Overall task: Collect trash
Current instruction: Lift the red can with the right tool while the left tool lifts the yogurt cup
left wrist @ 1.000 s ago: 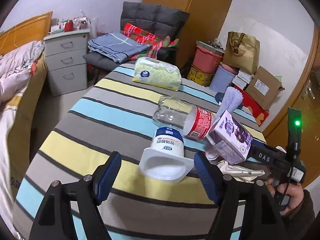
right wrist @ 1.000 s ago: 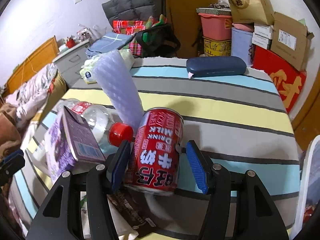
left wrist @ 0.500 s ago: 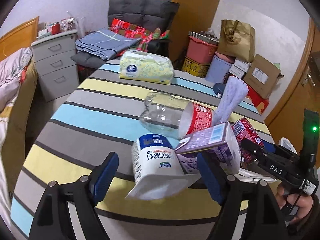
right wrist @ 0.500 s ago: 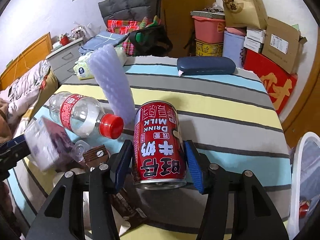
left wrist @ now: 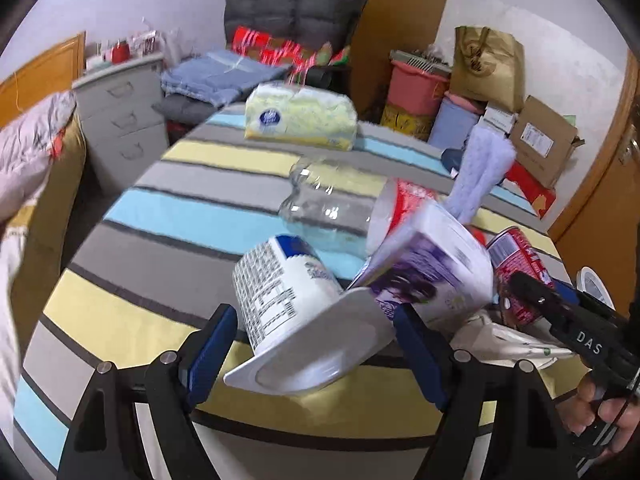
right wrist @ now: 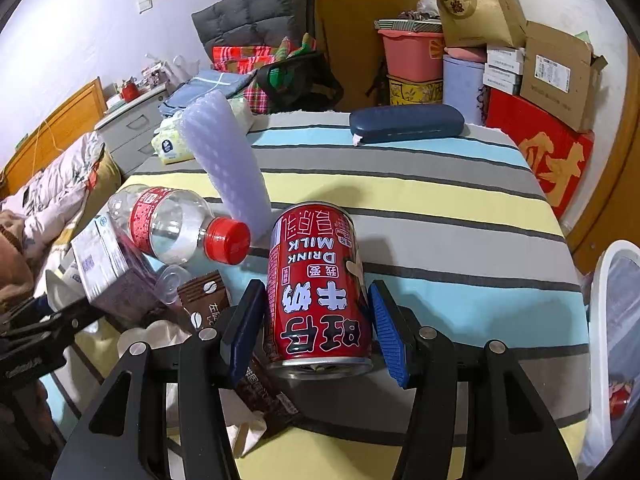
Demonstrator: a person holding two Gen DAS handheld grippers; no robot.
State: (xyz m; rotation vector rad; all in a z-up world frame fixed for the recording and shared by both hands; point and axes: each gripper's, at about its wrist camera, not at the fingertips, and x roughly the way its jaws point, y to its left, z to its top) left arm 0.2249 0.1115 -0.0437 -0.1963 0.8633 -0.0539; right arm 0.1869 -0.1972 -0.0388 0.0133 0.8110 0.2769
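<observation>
Jaws flank yogurt cup (left wrist: 296,312), red can (right wrist: 318,296) gripped

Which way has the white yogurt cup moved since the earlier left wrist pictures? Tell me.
Yes. The white yogurt cup stood mouth-down on the striped tablecloth; now it is tipped with its rim lifted toward the camera, between the left hand-held gripper pads.

Tissue pack (left wrist: 301,119): far end of the striped bench (left wrist: 192,216).
Glasses case (right wrist: 406,123): navy, closed, at the bench's far edge.
Drawer unit (left wrist: 124,118): grey, beside the bed (left wrist: 30,160).
</observation>
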